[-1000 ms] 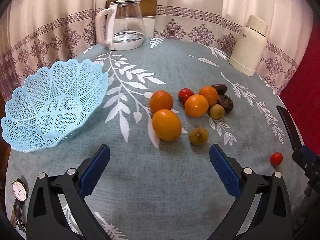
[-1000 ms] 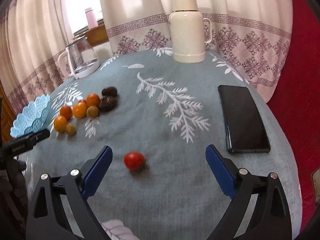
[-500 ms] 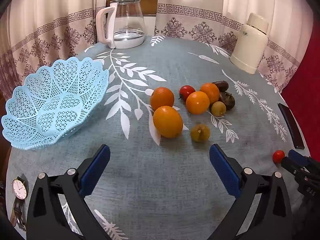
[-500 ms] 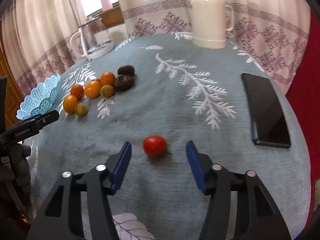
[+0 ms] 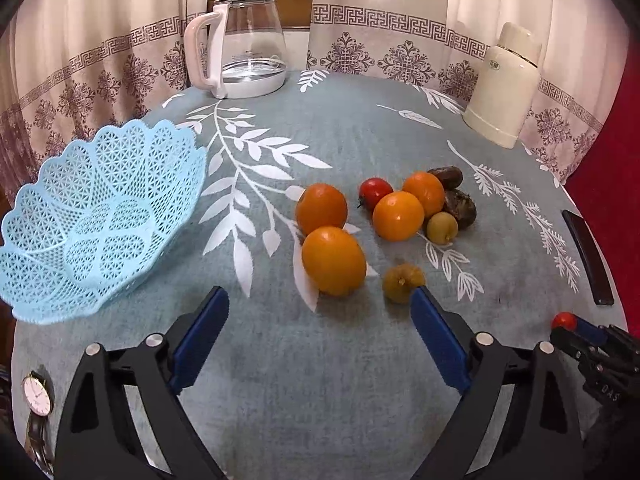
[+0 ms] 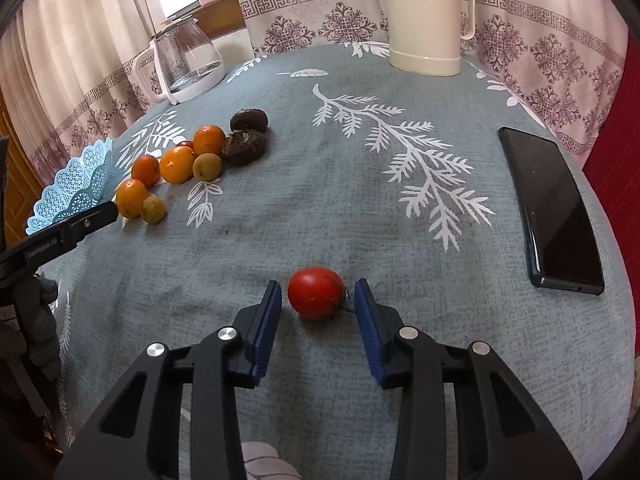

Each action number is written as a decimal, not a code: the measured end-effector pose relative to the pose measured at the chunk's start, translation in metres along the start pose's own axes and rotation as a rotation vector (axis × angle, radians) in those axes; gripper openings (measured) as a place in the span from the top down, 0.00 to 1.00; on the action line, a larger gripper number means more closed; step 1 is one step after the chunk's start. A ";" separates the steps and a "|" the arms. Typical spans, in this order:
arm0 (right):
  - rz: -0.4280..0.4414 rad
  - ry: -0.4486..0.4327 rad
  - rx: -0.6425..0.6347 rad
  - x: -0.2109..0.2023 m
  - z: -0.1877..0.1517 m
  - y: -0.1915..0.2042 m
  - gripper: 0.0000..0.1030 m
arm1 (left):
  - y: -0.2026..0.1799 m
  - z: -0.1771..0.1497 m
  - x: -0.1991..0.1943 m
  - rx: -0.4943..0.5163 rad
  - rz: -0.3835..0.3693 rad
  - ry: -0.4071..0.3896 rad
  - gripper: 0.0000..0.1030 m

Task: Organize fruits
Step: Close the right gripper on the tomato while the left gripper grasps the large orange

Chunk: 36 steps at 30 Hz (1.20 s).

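Both views sit low over the round table (image 5: 360, 360), each looking forward between its own 2 fingers. The left wrist view faces the fruit cluster (image 5: 384, 220) close up, basket (image 5: 92, 220) at its left. The right wrist view looks from farther right; both share the fruit cluster (image 6: 188, 160), kettle (image 6: 184, 64) and flask (image 6: 426, 16)

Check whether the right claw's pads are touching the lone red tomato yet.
Apart. The right wrist view shows tablecloth between the tomato and each pad of the right claw.
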State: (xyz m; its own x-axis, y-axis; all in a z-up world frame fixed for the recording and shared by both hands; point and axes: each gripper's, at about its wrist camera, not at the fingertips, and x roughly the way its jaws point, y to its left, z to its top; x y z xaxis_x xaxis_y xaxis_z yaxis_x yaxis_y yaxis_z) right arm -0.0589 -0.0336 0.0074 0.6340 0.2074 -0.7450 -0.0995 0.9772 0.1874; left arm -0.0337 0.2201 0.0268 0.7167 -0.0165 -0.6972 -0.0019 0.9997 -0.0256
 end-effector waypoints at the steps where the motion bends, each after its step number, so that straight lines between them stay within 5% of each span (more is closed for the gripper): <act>1: 0.002 0.000 0.003 0.000 0.000 -0.001 0.63 | -0.001 0.002 0.003 0.001 -0.002 0.003 0.14; 14: 0.013 -0.006 0.012 0.000 -0.001 -0.003 0.63 | -0.002 0.015 0.031 -0.038 -0.022 0.037 0.34; 22: 0.014 -0.008 0.011 0.000 -0.001 -0.002 0.63 | 0.001 0.016 0.040 -0.064 -0.056 0.070 0.59; 36: 0.011 -0.015 0.011 -0.001 -0.001 -0.002 0.64 | 0.004 0.011 0.015 -0.079 -0.069 0.022 0.60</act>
State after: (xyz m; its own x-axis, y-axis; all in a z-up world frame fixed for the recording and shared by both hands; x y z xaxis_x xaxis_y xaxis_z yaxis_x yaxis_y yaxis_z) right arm -0.0602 -0.0360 0.0070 0.6446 0.2171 -0.7331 -0.0983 0.9744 0.2021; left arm -0.0158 0.2245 0.0243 0.7013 -0.0865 -0.7076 -0.0088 0.9915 -0.1299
